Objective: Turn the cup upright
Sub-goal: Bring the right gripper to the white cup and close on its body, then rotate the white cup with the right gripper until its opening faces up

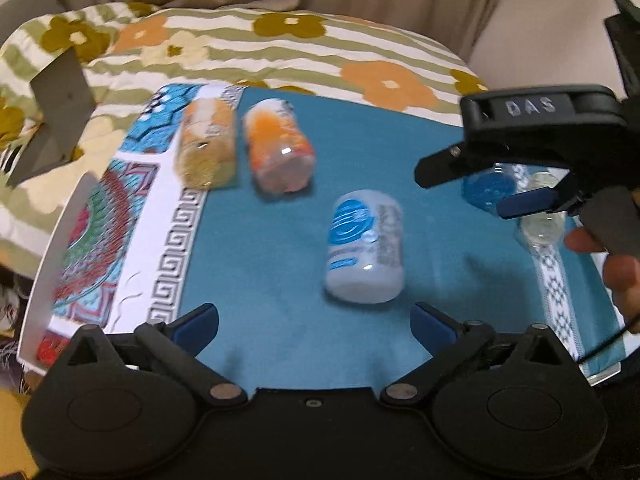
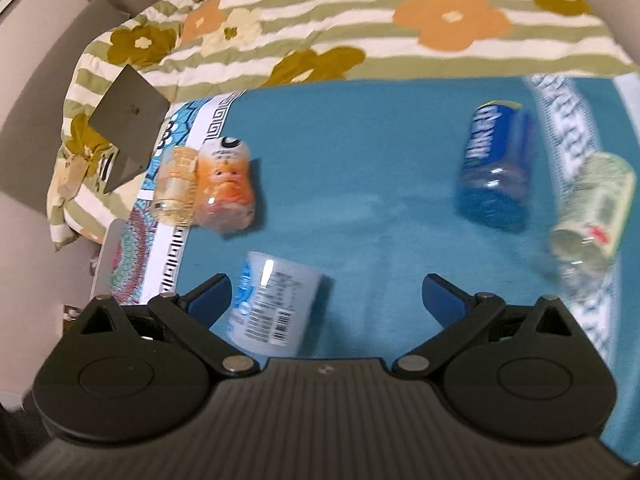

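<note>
Several plastic cups lie on their sides on a teal cloth [image 1: 280, 240]. A white cup with a blue label [image 1: 366, 246] lies just ahead of my open, empty left gripper [image 1: 314, 326]; it also shows in the right wrist view [image 2: 272, 304], beside the left finger. An orange cup [image 1: 280, 148] [image 2: 226, 188] and a yellow cup [image 1: 208, 148] [image 2: 176, 186] lie side by side at the left. A blue cup [image 2: 494, 164] [image 1: 486, 188] and a pale green cup [image 2: 592, 216] [image 1: 542, 216] lie at the right. My right gripper [image 2: 326, 296] is open and empty; in the left wrist view [image 1: 472, 188] it hovers over the blue cup.
A flowered striped quilt [image 1: 280, 48] lies behind the cloth. A grey folded card [image 1: 60, 116] [image 2: 128, 120] stands at the left on the quilt. The cloth has patterned borders at left [image 1: 168, 240] and right [image 1: 556, 288]. Curtains hang behind.
</note>
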Tool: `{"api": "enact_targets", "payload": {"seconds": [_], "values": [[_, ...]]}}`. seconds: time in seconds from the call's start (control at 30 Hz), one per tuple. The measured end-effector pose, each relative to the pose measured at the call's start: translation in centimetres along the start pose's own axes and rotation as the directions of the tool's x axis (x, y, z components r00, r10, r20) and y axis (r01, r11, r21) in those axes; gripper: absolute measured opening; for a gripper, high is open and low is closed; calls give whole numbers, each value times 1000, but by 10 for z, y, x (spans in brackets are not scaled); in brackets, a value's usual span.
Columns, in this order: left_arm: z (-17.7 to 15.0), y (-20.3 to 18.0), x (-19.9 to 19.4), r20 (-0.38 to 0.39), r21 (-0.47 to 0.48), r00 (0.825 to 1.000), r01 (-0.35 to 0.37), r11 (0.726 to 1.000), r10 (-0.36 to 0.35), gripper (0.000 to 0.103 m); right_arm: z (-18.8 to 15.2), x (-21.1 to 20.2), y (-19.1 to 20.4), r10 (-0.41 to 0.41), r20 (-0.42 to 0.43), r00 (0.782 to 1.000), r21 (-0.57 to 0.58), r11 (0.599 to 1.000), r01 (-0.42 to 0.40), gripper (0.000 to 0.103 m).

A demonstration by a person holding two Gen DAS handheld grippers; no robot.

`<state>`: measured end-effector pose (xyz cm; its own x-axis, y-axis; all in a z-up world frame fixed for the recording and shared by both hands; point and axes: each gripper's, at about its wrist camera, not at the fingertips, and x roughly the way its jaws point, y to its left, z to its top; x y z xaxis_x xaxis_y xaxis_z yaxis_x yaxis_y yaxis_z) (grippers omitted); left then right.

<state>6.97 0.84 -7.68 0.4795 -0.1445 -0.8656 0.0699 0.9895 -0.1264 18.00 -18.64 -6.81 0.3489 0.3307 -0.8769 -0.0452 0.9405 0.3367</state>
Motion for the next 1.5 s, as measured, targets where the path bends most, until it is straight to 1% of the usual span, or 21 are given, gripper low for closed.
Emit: {"api": "enact_targets", "payload": {"seconds": [0.13, 0.23, 0.33, 0.4, 0.47, 0.6, 0.67, 0.7, 0.73, 0.77, 0.93, 1.07, 1.17, 1.23, 1.3, 1.33, 1.4, 1.43, 1.47, 1.5], "values": [[-5, 17, 1, -6, -43, 1000, -1, 999, 0, 103, 6, 26, 11, 18, -52, 998, 45, 999, -16, 103], [-8, 26, 1, -10, -64, 1000, 4, 998, -4, 103, 9, 41, 13, 26, -75, 997, 93, 995, -19, 103], [-11, 33, 2, -17, -73, 1000, 7, 997, -9, 103, 11, 53, 11, 35, -92, 995, 150, 988, -21, 103], [-12, 36, 3, -22, -77, 1000, 8, 997, -10, 103, 11, 63, 7, 57, -116, 992, 202, 979, -33, 103], [-13, 40, 4, -27, -86, 1000, 10, 996, -12, 103, 10, 70, 4, 86, -134, 987, 250, 967, -51, 100], [-14, 46, 7, -36, -102, 999, 11, 995, -15, 103, 9, 83, 3, 125, -156, 980, 306, 949, -72, 94], [-13, 48, 8, -39, -106, 999, 10, 994, -14, 103, 8, 87, 2, 138, -160, 977, 322, 943, -81, 86], [-13, 49, 8, -40, -106, 999, 10, 994, -14, 103, 8, 89, 2, 147, -162, 976, 331, 940, -87, 84], [-13, 50, 8, -41, -106, 999, 9, 994, -14, 103, 8, 91, 1, 156, -165, 974, 340, 936, -92, 78], [-13, 50, 8, -41, -107, 999, 9, 994, -13, 103, 8, 92, 1, 163, -167, 972, 347, 933, -97, 76], [-12, 53, 10, -44, -111, 999, 9, 994, -14, 103, 6, 94, -4, 177, -154, 972, 373, 921, -109, 73], [-10, 53, 9, -43, -110, 999, 9, 994, -14, 103, 5, 89, -5, 188, -143, 972, 374, 919, -123, 70], [-9, 53, 6, -38, -109, 999, 6, 994, -10, 103, 5, 78, -4, 202, -102, 974, 359, 921, -153, 69], [-8, 52, 2, -28, -106, 1000, 3, 994, -6, 103, 5, 61, -2, 195, -48, 980, 323, 931, -170, 69], [-7, 50, -2, -15, -104, 1000, -1, 995, -1, 103, 3, 38, 0, 164, 35, 986, 240, 956, -168, 69], [-8, 49, -4, -7, -104, 1000, 0, 995, -1, 103, 0, 24, 3, 137, 92, 986, 174, 973, -152, 69], [-10, 47, -8, 12, -110, 1000, 5, 994, -4, 103, -9, 5, 8, 87, 199, 976, 45, 994, -98, 69], [-11, 45, -9, 23, -113, 1000, 13, 993, -11, 103, -17, -3, 10, 60, 261, 963, -31, 998, -54, 69], [-13, 43, -10, 32, -115, 999, 23, 993, -20, 103, -26, -7, 11, 44, 309, 950, -96, 995, -15, 69], [-15, 41, -11, 38, -117, 999, 27, 993, -23, 103, -33, -6, 12, 34, 337, 941, -150, 989, 18, 69]]}}
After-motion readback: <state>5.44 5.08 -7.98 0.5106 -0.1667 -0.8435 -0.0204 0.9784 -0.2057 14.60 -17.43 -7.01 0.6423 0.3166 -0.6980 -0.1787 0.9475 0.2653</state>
